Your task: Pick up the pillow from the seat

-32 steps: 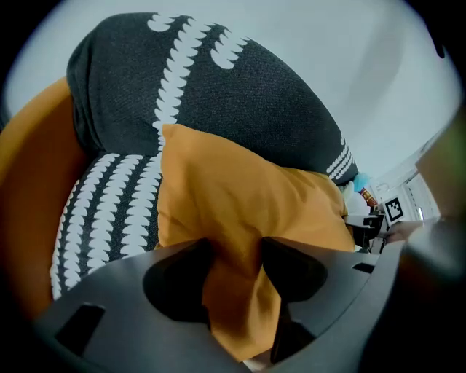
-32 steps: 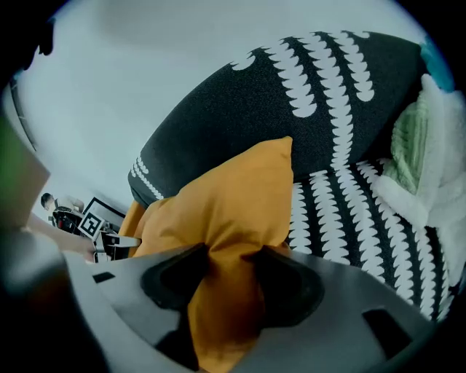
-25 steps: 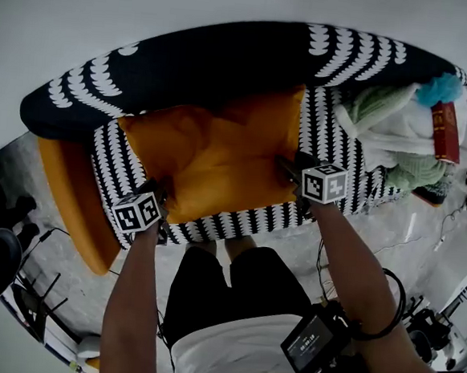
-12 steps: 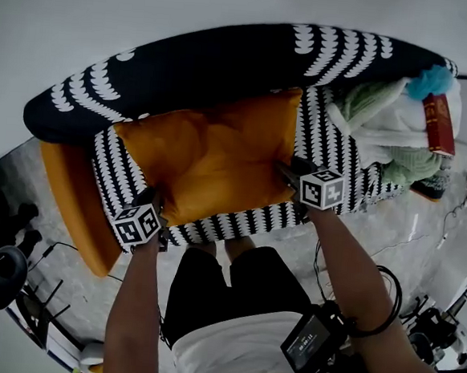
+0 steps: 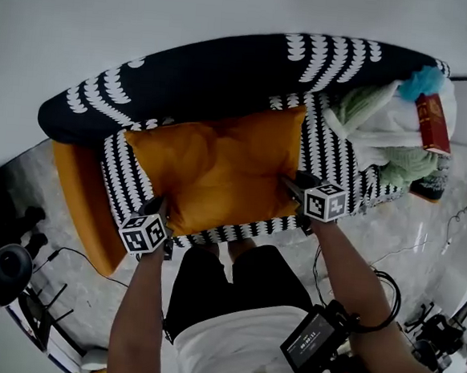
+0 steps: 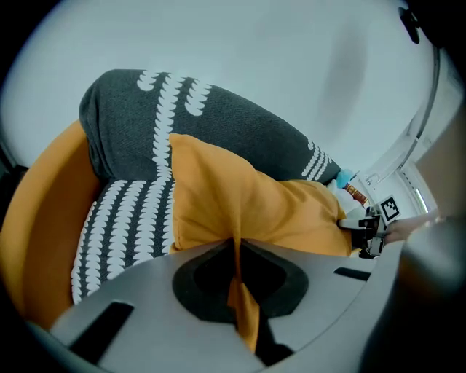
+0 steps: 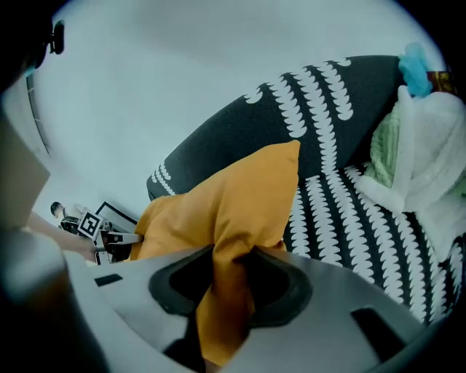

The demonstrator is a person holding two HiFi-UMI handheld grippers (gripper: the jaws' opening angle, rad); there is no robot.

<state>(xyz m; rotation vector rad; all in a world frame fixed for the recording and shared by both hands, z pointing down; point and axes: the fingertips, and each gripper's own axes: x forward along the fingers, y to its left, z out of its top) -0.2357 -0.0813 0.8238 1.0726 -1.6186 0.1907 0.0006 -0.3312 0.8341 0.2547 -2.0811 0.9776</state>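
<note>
The orange fabric pillow (image 5: 219,168) is on the black-and-white patterned sofa seat (image 5: 326,153), spanning the gap between both tools. The left tool (image 6: 237,246), its jaws just closed tight, pinches a thin fold at the pillow's left corner. The right tool (image 7: 230,253), its jaws also just closing, grips a thicker bunch at the right edge.

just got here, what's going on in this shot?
A person holds tongs in each hand, both clamped on the orange fabric pillow on the black-and-white patterned sofa seat. The left tongs pinch a thin fold at its left corner. The right tongs, whose jaws have just been closing, grip a thicker bunch at its right edge. The pillow's near edge looks raised off the seat, so the lift appears under way.
</note>
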